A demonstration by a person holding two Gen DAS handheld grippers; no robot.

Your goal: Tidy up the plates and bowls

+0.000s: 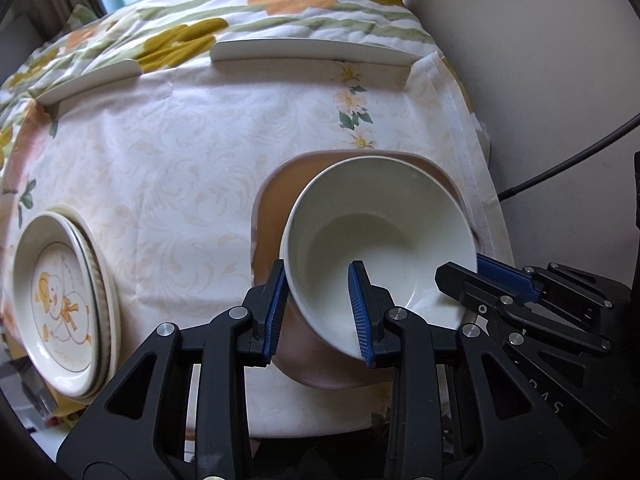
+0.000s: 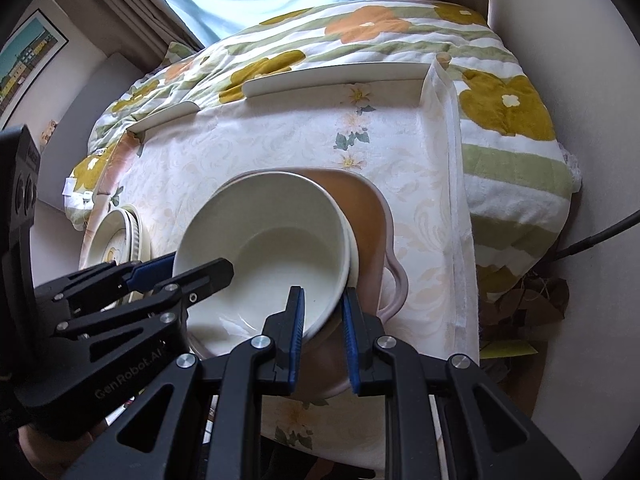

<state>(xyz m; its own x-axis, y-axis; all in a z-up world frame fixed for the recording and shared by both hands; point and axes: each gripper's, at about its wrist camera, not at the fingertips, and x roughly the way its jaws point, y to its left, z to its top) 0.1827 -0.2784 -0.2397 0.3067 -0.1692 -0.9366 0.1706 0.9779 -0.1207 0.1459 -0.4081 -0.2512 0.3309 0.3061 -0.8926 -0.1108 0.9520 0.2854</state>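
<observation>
We have the white bowl [image 1: 380,248] gripped from both sides. The left gripper [image 1: 320,312] pinches the rim at the bowl's near-left, one of its fingers [image 1: 360,308] inside the wall and the other outside. The right gripper [image 2: 322,332] pinches the rim at the near-right in the same way, one blue pad inside and one outside. Neither pair is spread; both are clamped down on the thin wall.

The bowl sits over the pinkish-brown dish [image 1: 272,216], which lies near the right edge of the surface [image 1: 180,168], towards the near corner. In the right wrist view a second pale rim [image 2: 354,252] shows just under and beside the bowl's far side, so we judge that it is nesting into another bowl already resting in the dish, though we cannot tell whether it is fully seated.

What the next move turns on is this: the bowl is round, so it has no long axis, and the two grips lie on its near arc, not opposite one another. The far side is therefore unsupported and appears tilted. Both hands are equally close, so we would let go together once the bowl rests level.

The stack of plates with the duck picture [image 1: 60,300] lies well apart, at the left edge of the surface.
</observation>
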